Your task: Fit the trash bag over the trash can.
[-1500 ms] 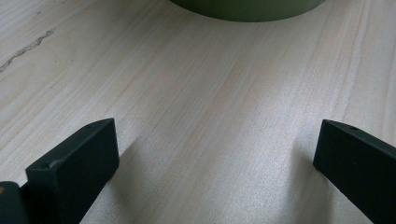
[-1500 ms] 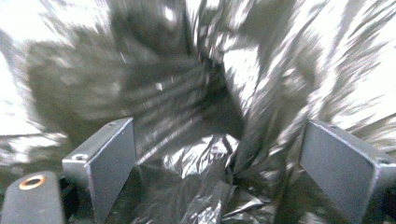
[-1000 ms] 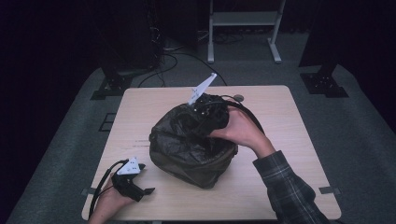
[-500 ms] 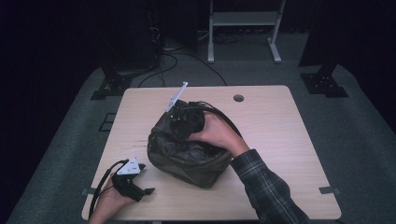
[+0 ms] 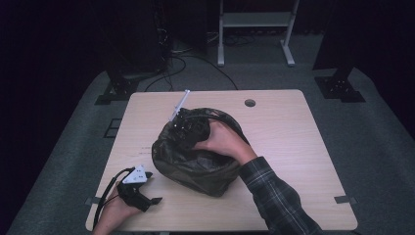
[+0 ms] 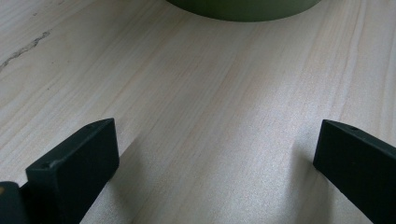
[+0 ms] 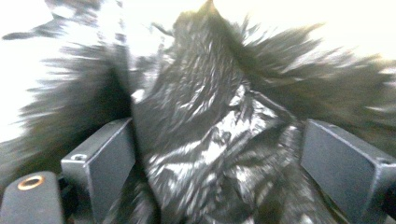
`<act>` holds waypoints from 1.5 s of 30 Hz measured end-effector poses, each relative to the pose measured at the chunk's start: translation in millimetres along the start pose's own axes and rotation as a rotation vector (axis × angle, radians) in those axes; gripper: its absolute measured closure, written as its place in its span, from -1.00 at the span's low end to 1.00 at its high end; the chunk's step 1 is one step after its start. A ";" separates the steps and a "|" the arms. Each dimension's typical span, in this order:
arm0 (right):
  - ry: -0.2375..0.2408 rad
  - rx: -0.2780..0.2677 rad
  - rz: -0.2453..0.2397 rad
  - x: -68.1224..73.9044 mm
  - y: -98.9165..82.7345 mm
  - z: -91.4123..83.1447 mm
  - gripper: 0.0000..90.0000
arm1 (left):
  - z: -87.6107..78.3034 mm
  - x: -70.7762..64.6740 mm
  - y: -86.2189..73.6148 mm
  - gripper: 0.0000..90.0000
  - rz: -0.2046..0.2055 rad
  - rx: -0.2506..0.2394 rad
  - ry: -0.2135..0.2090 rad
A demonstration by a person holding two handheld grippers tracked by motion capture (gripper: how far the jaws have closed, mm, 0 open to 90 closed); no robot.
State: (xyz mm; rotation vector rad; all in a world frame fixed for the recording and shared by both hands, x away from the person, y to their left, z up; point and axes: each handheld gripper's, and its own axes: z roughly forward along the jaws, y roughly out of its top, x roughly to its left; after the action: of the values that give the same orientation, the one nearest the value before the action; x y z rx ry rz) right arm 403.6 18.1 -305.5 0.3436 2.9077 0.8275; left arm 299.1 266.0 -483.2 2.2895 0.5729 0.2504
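Leftmost, the left hand-held gripper (image 5: 147,199) is rested on the worktop (image 5: 293,147) near its front left corner, jaws spread wide with only bare wood between them, as seen in the left gripper view. Just right of it, near the worktop's middle, a crumpled black plastic bag (image 5: 195,159) is seen. At the bag's top, the right hand-held gripper (image 5: 183,125) is pressed in; its jaws are parted, with bunched bag film (image 7: 210,140) lying between them, not pinched.

Right hand-held gripper (image 5: 188,125), bag (image 5: 195,161): further left.
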 end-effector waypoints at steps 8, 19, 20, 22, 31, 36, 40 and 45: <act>-0.002 -0.069 -0.026 15.5 -14.3 -37.4 -0.80 | 0.0 0.1 0.0 -1.00 0.001 0.000 0.000; 0.047 0.018 -0.076 42.9 -13.3 -7.9 -0.80 | 0.0 0.0 0.0 -1.00 0.000 0.000 0.002; 0.058 0.021 -0.069 42.8 -13.0 -5.4 -0.80 | 0.0 -0.1 0.0 -1.00 0.000 0.000 0.001; 0.071 0.027 -0.065 41.5 -12.8 -1.3 -0.80 | 0.0 -0.1 0.0 -1.00 0.001 0.000 0.001; 0.046 -0.036 -0.033 33.0 -16.2 -18.6 -0.80 | 0.0 -0.2 0.0 -1.00 0.000 0.000 0.002; 0.031 -0.093 0.003 25.3 -24.4 -35.3 -0.80 | 0.0 -0.2 0.0 -1.00 0.000 0.000 0.003; 0.013 -0.133 0.016 21.3 -32.6 -48.9 -0.80 | 0.0 -0.2 0.0 -1.00 0.000 0.000 0.003; -0.021 -0.188 0.040 13.6 -50.3 -67.0 -0.80 | 0.0 -0.2 0.0 -1.00 0.000 0.000 0.002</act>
State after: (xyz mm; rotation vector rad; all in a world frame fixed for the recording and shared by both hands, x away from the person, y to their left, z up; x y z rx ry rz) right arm 370.5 -54.2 -275.8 0.3917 2.7825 1.0855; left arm 298.9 265.9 -483.3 2.2896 0.5744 0.2531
